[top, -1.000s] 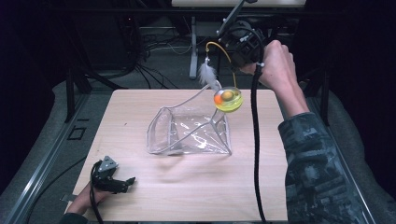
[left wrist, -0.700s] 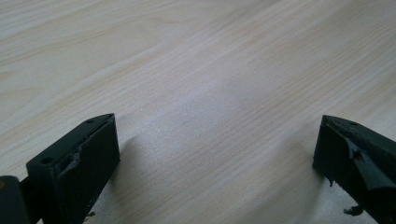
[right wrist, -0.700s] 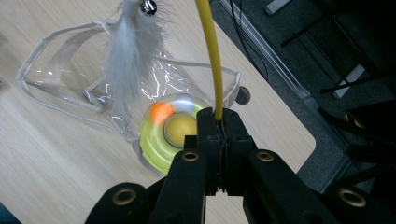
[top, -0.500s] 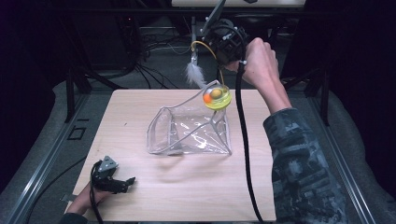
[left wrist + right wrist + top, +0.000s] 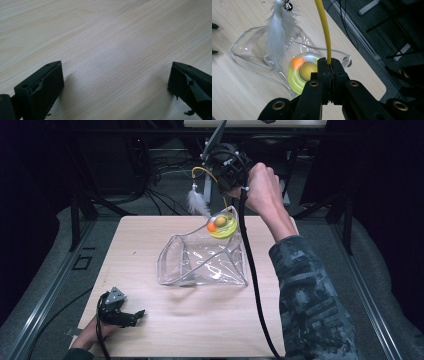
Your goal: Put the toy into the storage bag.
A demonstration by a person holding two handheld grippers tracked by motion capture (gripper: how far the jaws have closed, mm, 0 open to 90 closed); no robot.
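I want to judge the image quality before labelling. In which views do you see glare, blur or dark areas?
High view: the table is lit while the surroundings are nearly black, and the clear plastic bag shows white glare streaks. Left gripper view: a pale sheen on the wood between the open jaws, whose near parts are soft. Right gripper view: the white feather is slightly blurred; the yellow toy glows brightly.

Matt wood, glossy clear plastic, soft feather

The worktop is pale wood-grain, smooth and matt. The clear pouch is glossy, creased plastic film. The cat toy's disc is shiny translucent yellow plastic, its wand smooth yellow, its feather white and fluffy. The hand-held gripper has matt black plastic jaws.
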